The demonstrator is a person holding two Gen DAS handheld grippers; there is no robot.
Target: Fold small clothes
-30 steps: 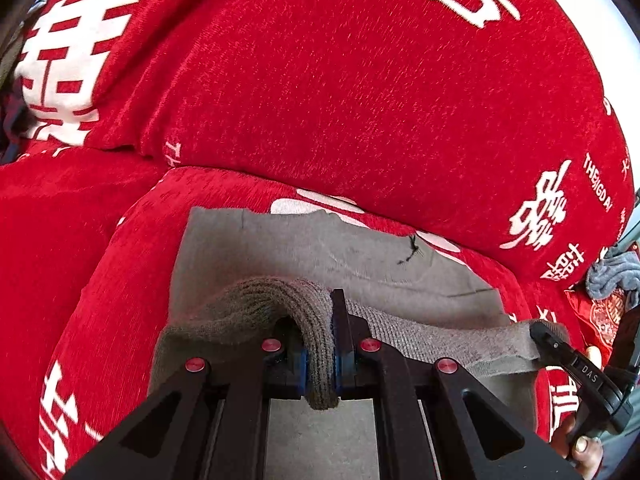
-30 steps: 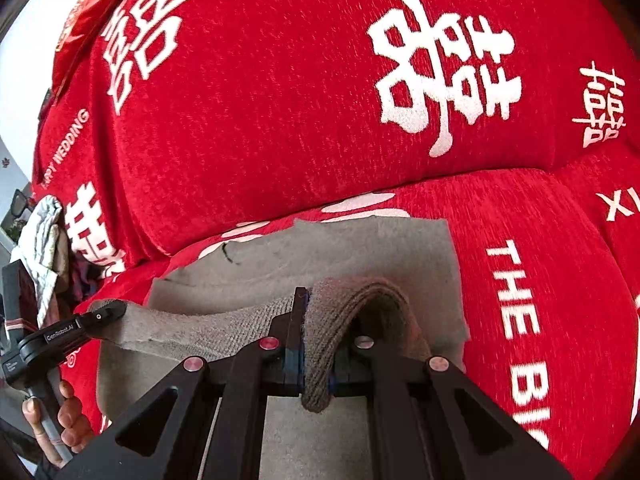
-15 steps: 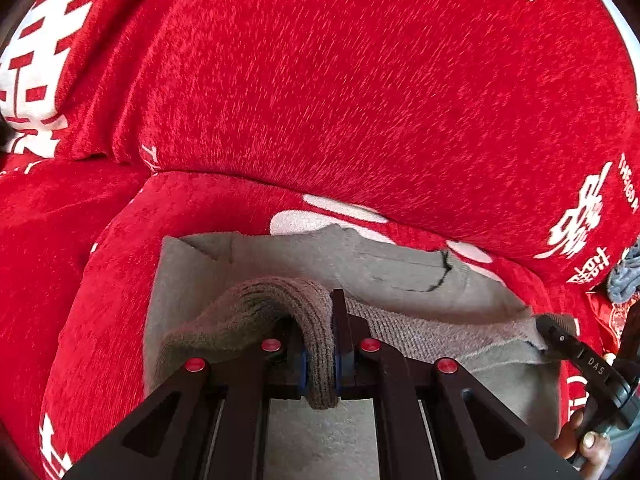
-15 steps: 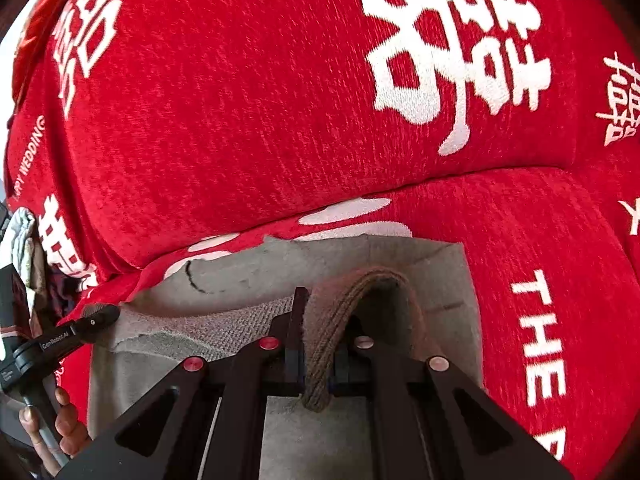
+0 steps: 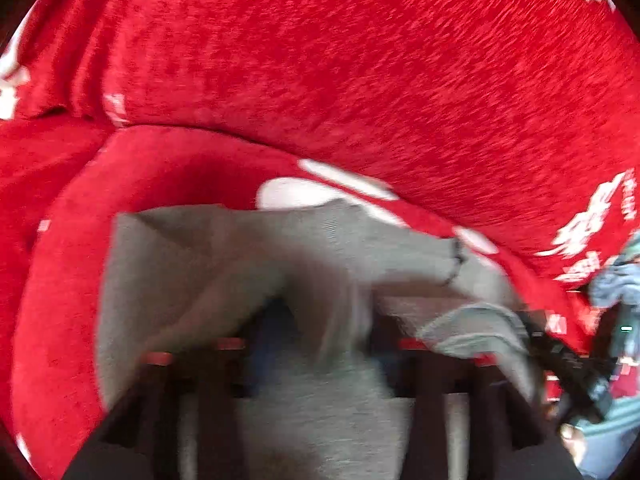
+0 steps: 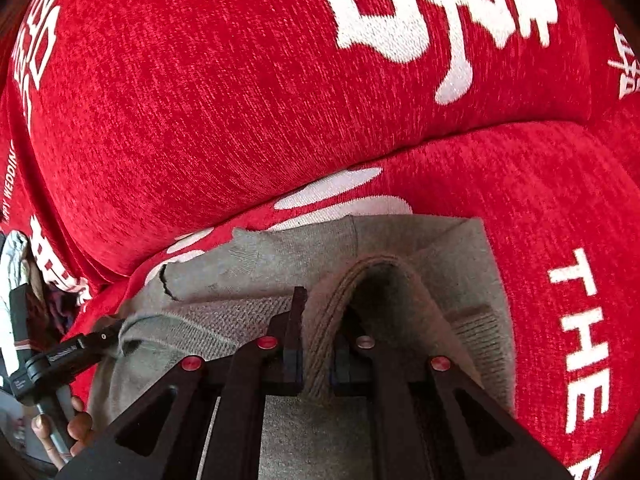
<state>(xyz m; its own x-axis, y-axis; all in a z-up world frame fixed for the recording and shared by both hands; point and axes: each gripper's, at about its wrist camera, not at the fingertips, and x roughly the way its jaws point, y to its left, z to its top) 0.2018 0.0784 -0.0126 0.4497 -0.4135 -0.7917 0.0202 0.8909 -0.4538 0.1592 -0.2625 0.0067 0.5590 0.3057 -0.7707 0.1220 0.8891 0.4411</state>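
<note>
A small grey knit garment [image 5: 192, 264] lies on the red sofa seat, its near hem lifted and carried over towards its far edge. The left wrist view is motion-blurred. My left gripper [image 5: 324, 344] is spread wide, and grey cloth drapes between its fingers. My right gripper [image 6: 316, 364] is shut on the ribbed hem [image 6: 372, 276], which arches up over the fingers. The left gripper also shows at the left of the right wrist view [image 6: 76, 350], touching the garment [image 6: 288, 256]. The right gripper shows at the right of the left wrist view [image 5: 568, 364].
The red sofa seat cushion [image 6: 540, 184] and back cushion [image 6: 220, 92], printed with white characters, fill both views. A bundle of bluish-grey cloth [image 5: 616, 280] lies at the far right of the left wrist view.
Both grippers carried the lifted hem forward towards the garment's far edge. The left gripper, shut on the hem before, now stands spread apart in a blurred frame.
</note>
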